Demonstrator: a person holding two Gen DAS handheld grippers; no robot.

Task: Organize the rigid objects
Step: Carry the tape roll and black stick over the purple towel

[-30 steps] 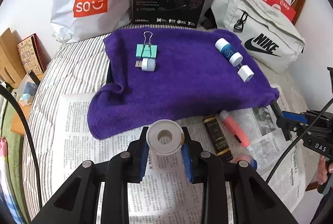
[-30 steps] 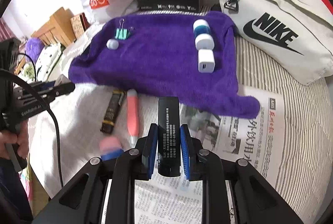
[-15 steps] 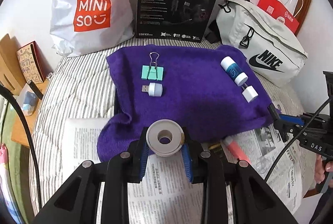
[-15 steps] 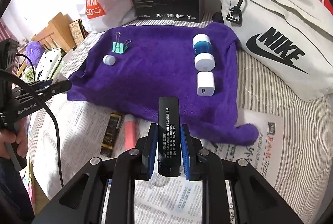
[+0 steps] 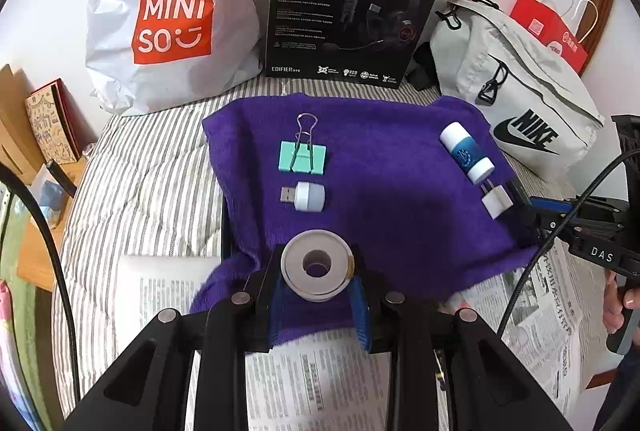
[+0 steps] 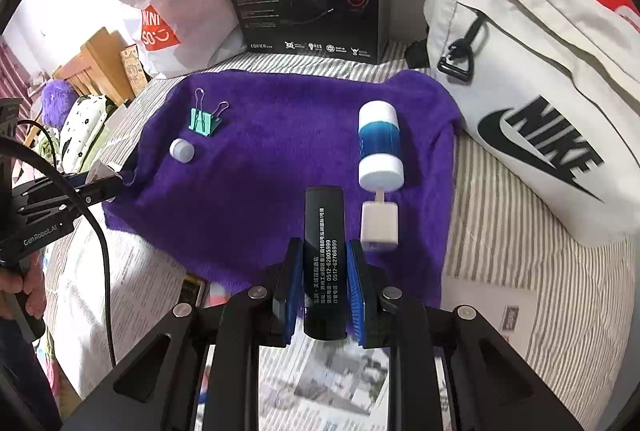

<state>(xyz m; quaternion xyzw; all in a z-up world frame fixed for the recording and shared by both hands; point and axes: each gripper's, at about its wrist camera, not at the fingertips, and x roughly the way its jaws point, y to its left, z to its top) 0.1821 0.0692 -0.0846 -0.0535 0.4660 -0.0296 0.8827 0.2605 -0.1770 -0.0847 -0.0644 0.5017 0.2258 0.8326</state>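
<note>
My left gripper (image 5: 316,305) is shut on a white tape roll (image 5: 317,265) held over the near edge of the purple towel (image 5: 380,211). My right gripper (image 6: 323,291) is shut on a black rectangular stick with white print (image 6: 323,251), held over the towel's (image 6: 280,159) near right part. On the towel lie a green binder clip (image 5: 303,155), a small white USB light (image 5: 306,195), a blue-and-white tube (image 5: 466,153) and a white charger plug (image 5: 497,203). The same clip (image 6: 204,119), light (image 6: 182,150), tube (image 6: 379,147) and plug (image 6: 380,225) show in the right wrist view.
Newspaper (image 5: 312,375) covers the striped bed in front of the towel. A Miniso bag (image 5: 168,11), a black headset box (image 5: 352,3) and a white Nike bag (image 5: 520,111) stand behind it. A dark item (image 6: 194,289) and a pink one (image 6: 218,299) lie on the newspaper.
Both grippers moved forward over the towel with their objects still held. The towel items now appear closer; the pens on the newspaper have slipped mostly out of view.
</note>
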